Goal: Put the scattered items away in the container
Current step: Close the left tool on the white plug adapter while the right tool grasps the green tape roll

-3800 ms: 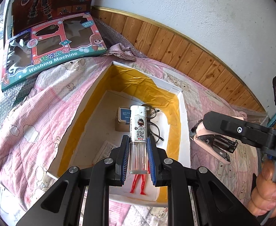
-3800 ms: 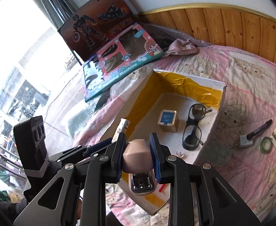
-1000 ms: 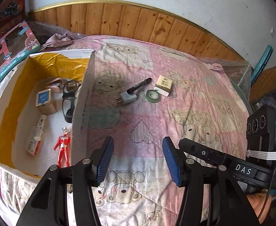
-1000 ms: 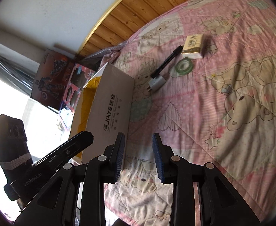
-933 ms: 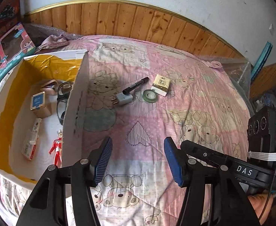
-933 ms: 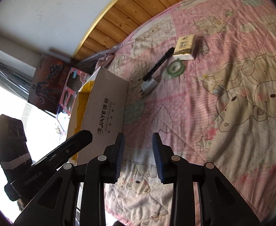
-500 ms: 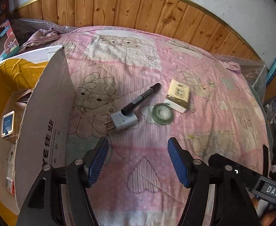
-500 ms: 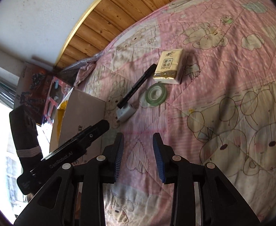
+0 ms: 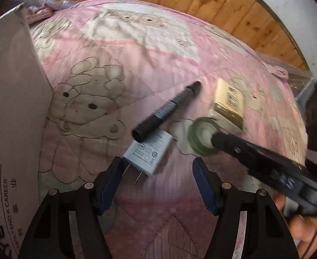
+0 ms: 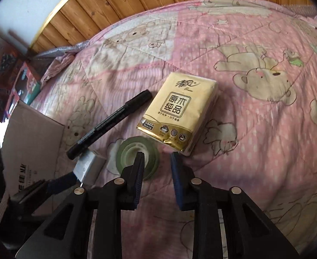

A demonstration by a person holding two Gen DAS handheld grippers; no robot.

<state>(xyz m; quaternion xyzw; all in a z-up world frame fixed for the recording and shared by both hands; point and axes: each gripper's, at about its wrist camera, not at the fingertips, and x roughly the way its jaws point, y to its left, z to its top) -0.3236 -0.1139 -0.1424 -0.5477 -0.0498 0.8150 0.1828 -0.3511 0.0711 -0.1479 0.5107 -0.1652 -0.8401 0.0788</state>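
A white plug adapter [image 9: 148, 152] lies on the pink quilt with a black marker [image 9: 167, 110] resting across its far end. My left gripper [image 9: 158, 170] is open, its blue pads either side of the adapter's prongs. Beside them lie a green tape roll [image 10: 138, 154] and a gold tissue pack [image 10: 176, 112]. My right gripper [image 10: 157, 158] is open, its left finger over the tape roll and its right finger near the pack's front corner. In the left wrist view the right gripper's finger [image 9: 244, 145] covers part of the tape roll [image 9: 199, 137]. The cardboard box [image 9: 9, 99] stands at the left.
The quilt [image 10: 255, 129] has bear prints and spreads to the right. A wood-panelled wall [image 10: 137, 0] runs behind the bed. Toy boxes [image 10: 18, 79] lean at the far left behind the cardboard box [image 10: 31, 142]. A person's hand [image 9: 305, 228] holds the right gripper.
Both grippers let go of the earlier items in the box, then swung right and came down close to the scattered items. Both now stand open.
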